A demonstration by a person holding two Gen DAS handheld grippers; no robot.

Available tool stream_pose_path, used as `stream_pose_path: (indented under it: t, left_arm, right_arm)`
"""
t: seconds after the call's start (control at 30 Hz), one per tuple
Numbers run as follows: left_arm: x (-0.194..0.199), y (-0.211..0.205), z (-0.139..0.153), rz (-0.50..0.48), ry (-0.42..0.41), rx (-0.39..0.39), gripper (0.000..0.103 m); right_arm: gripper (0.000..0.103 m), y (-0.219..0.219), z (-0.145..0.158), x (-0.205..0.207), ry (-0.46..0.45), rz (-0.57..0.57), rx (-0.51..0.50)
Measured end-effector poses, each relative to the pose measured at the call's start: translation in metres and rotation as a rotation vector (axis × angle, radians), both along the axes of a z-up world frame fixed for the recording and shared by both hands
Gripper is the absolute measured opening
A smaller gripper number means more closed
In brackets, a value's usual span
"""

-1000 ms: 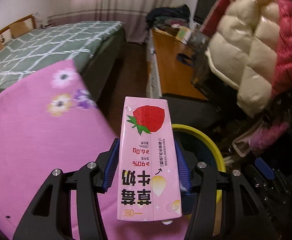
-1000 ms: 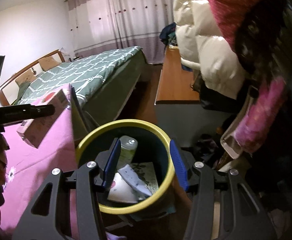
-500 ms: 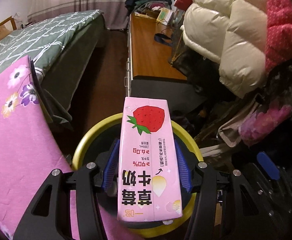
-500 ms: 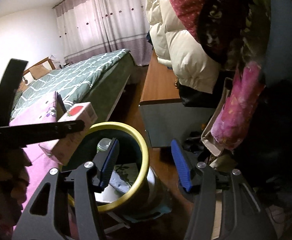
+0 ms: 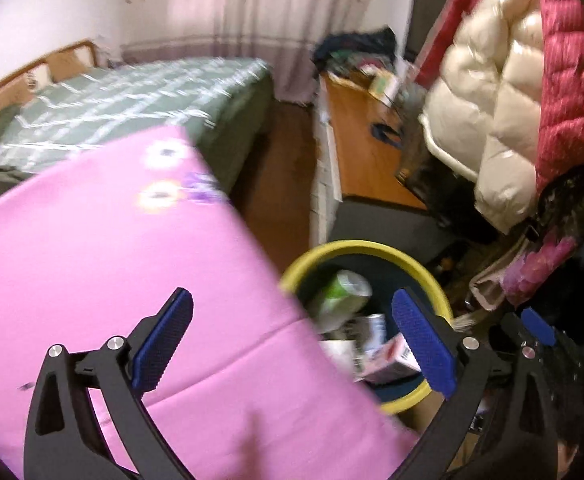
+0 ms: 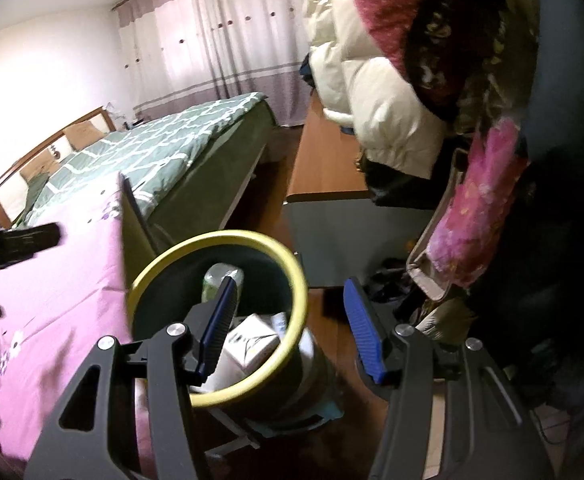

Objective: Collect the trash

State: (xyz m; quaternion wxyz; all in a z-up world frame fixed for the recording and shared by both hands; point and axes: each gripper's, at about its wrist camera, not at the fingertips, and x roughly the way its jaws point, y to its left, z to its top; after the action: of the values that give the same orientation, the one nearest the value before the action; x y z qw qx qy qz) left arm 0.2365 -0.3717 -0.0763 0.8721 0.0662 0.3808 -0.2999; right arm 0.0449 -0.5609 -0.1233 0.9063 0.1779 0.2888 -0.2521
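A round bin with a yellow rim [image 5: 366, 246] stands on the floor beside the pink sheet; it also shows in the right wrist view [image 6: 298, 300]. The pink strawberry milk carton [image 5: 392, 356] lies inside it with a green and white bottle [image 5: 338, 294] and other wrappers. My left gripper [image 5: 292, 344] is open and empty, over the sheet's edge and the bin. My right gripper [image 6: 292, 328] is open and empty, straddling the bin's right rim from above. Its left finger hides part of the contents, where a white carton [image 6: 251, 340] shows.
A pink flowered sheet [image 5: 91, 260] covers the surface on the left. A green quilted bed [image 6: 179, 140] lies behind it. A wooden desk [image 5: 368, 160] stands past the bin. Puffy coats [image 5: 492, 120] and a pink bag [image 6: 476, 216] hang at the right.
My left gripper has opened and let go of the strawberry milk carton, which now lies in the bin. The left gripper has swung back left over the pink sheet. The right gripper stays open.
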Motion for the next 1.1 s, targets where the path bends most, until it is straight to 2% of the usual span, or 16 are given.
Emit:
stream_pose_path:
  t: [0.17,0.27,0.37,0.53,0.7,1.1]
  left_arm:
    - [-0.022,0.102,0.023,0.187,-0.123,0.025,0.098]
    - [-0.042,0.161,0.037,0.309,-0.186,0.022,0.098]
    - [-0.07,0.212,0.05,0.376,-0.245,-0.011,0.098]
    - [-0.113,0.271,0.055,0.506,-0.289,-0.033,0.098]
    - [-0.145,0.309,0.048,0.554,-0.266,-0.057,0.098]
    - [-0.191,0.327,0.043,0.557,-0.262,-0.065,0.098]
  right_arm:
    - [0.055,0.029,0.011,0.004,-0.014,0.07,-0.015]
    - [0.058,0.049,0.022,0.005,-0.033,0.108,-0.04]
    - [0.063,0.069,0.036,0.004,-0.064,0.155,-0.061]
    - [0.069,0.102,0.06,-0.004,-0.105,0.23,-0.12]
    - [0.074,0.126,0.073,-0.019,-0.136,0.271,-0.168]
    - [0.079,0.157,0.083,-0.037,-0.161,0.318,-0.214]
